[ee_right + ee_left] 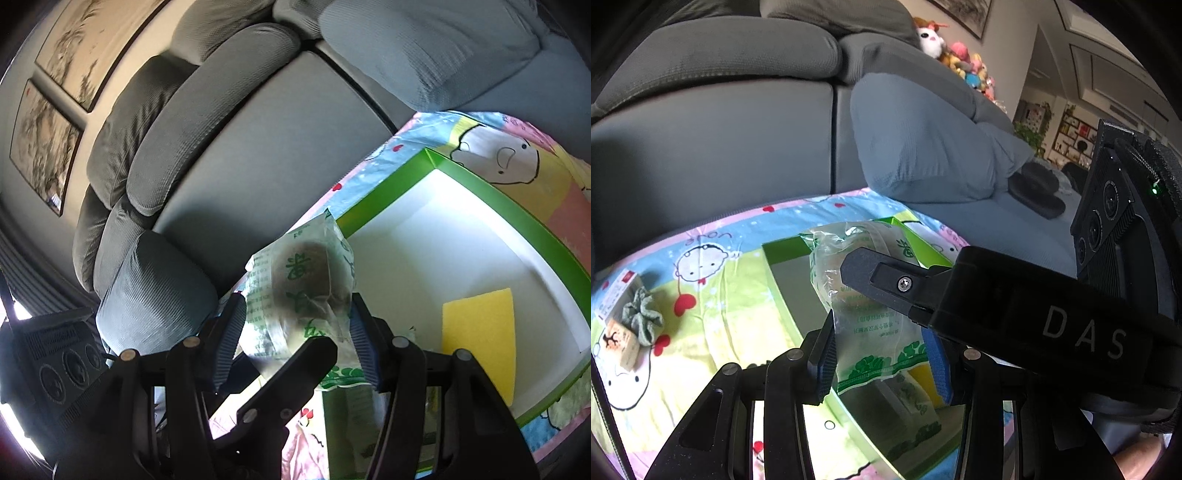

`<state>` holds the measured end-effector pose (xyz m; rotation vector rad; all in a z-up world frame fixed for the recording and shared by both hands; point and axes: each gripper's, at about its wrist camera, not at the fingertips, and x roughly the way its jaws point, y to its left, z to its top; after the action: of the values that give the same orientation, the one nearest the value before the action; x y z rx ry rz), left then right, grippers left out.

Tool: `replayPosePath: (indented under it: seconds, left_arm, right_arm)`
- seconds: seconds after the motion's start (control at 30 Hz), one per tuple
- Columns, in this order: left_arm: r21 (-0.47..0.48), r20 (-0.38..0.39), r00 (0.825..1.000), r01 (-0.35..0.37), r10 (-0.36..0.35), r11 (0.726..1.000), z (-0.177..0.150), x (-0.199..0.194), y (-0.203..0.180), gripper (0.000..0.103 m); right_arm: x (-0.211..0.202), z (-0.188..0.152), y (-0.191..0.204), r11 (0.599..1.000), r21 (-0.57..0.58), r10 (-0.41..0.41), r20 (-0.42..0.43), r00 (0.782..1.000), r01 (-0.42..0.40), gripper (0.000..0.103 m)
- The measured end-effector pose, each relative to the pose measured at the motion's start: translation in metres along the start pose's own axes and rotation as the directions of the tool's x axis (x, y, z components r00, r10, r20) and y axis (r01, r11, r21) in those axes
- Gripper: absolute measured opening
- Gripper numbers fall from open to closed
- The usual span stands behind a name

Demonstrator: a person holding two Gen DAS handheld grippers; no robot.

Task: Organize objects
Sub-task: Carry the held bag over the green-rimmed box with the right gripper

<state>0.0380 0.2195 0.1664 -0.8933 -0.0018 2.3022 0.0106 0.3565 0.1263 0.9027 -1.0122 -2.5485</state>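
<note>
A clear plastic packet [849,266] with green print and a round brown cake inside hangs over an open green box [775,266]. My left gripper [882,354] is shut on its lower part, blue pads on both sides. A finger [886,280] of the right gripper reaches in from the right and lies across the packet. In the right wrist view, my right gripper [299,332] is shut on the same packet [310,273], and a finger [295,373] of the left gripper crosses below it. The green box [498,195] has a white inside with a yellow sponge [480,332] in it.
The box lies on a cartoon-print blanket [713,295] on a grey sofa [720,140]. A green scrunchie [642,314] and a small carton [624,343] sit at the blanket's left. A blue-grey cushion [923,140], a black object [1034,188] and plush toys [960,59] lie behind.
</note>
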Motion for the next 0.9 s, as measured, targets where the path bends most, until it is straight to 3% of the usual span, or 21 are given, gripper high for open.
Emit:
replayPosePath:
  seconds: [0.3, 0.9]
  left_arm:
    - [-0.011, -0.07, 0.997, -0.009, 0.008, 1.0, 0.003, 0.027, 0.001, 0.044]
    - [-0.07, -0.195, 0.98, 0.026, -0.04, 0.997, -0.006, 0.063, 0.0, 0.044]
  right_arm:
    - [0.015, 0.009, -0.022, 0.998, 0.07, -0.007, -0.04, 0.999, 0.01, 0.056]
    - [0.026, 0.01, -0.055, 0.979, 0.173, -0.086, -0.109, 0.99, 0.104, 0.055]
